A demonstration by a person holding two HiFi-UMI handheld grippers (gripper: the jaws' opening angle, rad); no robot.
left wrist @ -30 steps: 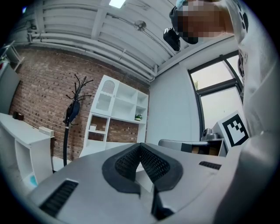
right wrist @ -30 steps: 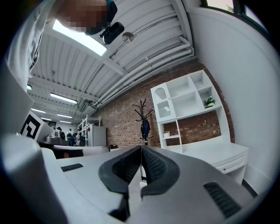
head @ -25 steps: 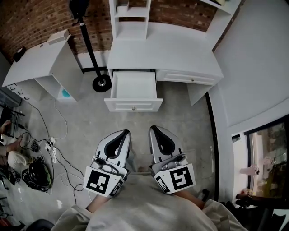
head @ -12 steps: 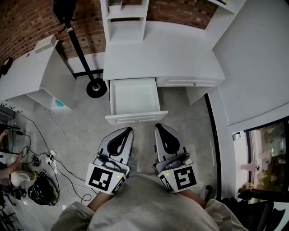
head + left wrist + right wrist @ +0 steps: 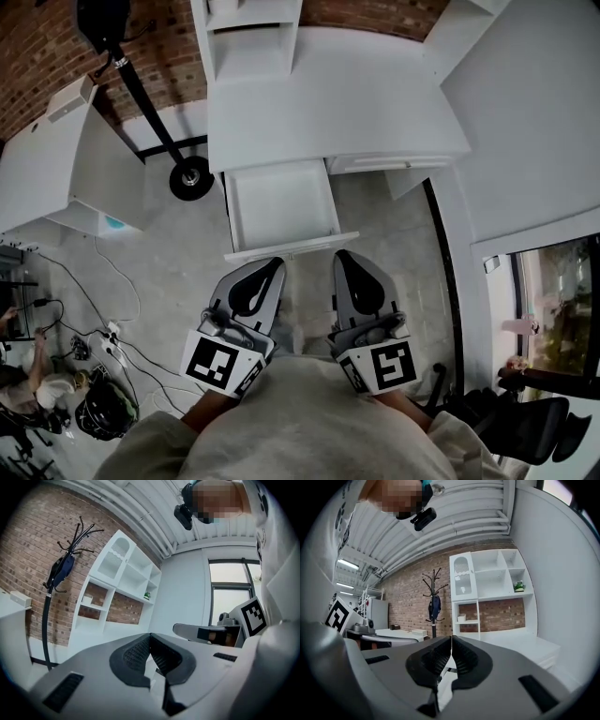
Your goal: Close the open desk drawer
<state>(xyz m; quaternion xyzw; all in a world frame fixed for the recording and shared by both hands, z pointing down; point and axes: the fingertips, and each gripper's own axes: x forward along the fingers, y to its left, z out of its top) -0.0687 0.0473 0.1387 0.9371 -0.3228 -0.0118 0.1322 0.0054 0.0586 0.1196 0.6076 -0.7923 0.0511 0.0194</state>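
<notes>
Closer now: left tongs (image 5: 275, 263) and right tongs (image 5: 339, 255) have travelled side by side across the floor toward the desk (image 5: 328, 103). The strip of bare concrete that lay between their tips and the drawer front (image 5: 291, 248) a second ago is all but gone. Both pairs are pinched together with nothing in them (each tongs' own camera shows the pads meeting at the tip, only room beyond). They point level at the front panel, left tip near its middle, right tip near its right end. I cannot tell from above whether either tip touches the panel yet. The drawer (image 5: 231, 202) itself hasn't budged relative to the desk: it sticks well out from under the desk's left half, and its inside looks empty. The drawer beside it (image 5: 398, 163) is already flush. So the approach looks about finished and the closing not begun. What's left, I judge, is a straight push on that panel with the closed tips, kept even so it doesn't skew on its runners.
</notes>
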